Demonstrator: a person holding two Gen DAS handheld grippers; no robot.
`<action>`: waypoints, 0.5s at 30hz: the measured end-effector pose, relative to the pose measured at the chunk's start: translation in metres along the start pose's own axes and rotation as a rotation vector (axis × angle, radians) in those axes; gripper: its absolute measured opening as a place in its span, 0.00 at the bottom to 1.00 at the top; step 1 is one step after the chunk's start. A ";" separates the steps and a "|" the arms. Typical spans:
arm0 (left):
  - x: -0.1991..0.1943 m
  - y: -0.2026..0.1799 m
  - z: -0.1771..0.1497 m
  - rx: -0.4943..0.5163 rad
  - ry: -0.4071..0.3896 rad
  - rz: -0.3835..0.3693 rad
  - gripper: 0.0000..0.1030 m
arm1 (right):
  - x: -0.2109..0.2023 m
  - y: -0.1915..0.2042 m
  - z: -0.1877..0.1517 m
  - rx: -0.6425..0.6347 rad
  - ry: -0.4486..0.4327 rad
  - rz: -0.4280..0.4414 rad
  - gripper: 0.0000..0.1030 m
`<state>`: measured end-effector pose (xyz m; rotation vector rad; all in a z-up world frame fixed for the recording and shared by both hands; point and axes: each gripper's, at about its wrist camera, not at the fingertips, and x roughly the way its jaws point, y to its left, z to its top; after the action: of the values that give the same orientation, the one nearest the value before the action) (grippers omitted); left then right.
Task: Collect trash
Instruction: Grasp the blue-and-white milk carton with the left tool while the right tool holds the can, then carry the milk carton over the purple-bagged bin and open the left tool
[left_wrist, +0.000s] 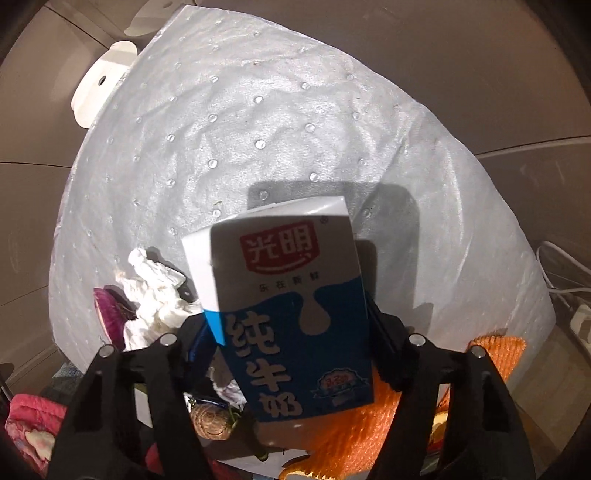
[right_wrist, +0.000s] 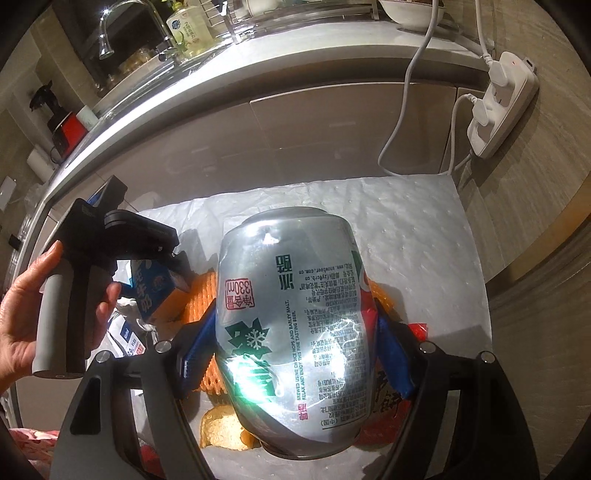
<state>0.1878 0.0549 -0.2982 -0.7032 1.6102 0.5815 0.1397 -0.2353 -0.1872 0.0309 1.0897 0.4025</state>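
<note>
Currently, left wrist view: left gripper (left_wrist: 291, 325) points down over white pad (left_wrist: 258, 122); milk carton (left_wrist: 291, 310) between jaws, pads apparently pressing its sides. Crumpled tissue (left_wrist: 155, 299) lies just beside carton.

Right wrist view: right gripper (right_wrist: 295, 332) clamps beer can (right_wrist: 295, 325) above same pad, orange net (right_wrist: 203, 291) behind can.

Step judged: pickup. Next move calls for lift, transfer to trash container, none visible.
</note>
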 end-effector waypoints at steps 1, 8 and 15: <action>-0.001 -0.002 0.000 0.013 0.001 -0.008 0.66 | 0.000 0.001 0.000 -0.002 0.001 -0.001 0.75; -0.032 0.003 0.000 0.118 -0.047 -0.101 0.66 | -0.006 0.011 0.000 -0.014 -0.005 -0.009 0.75; -0.119 0.046 -0.013 0.340 -0.226 -0.225 0.66 | -0.028 0.055 0.001 -0.094 -0.047 -0.012 0.75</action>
<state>0.1567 0.0918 -0.1790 -0.5337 1.3533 0.2059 0.1135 -0.1935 -0.1510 -0.0493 1.0233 0.4397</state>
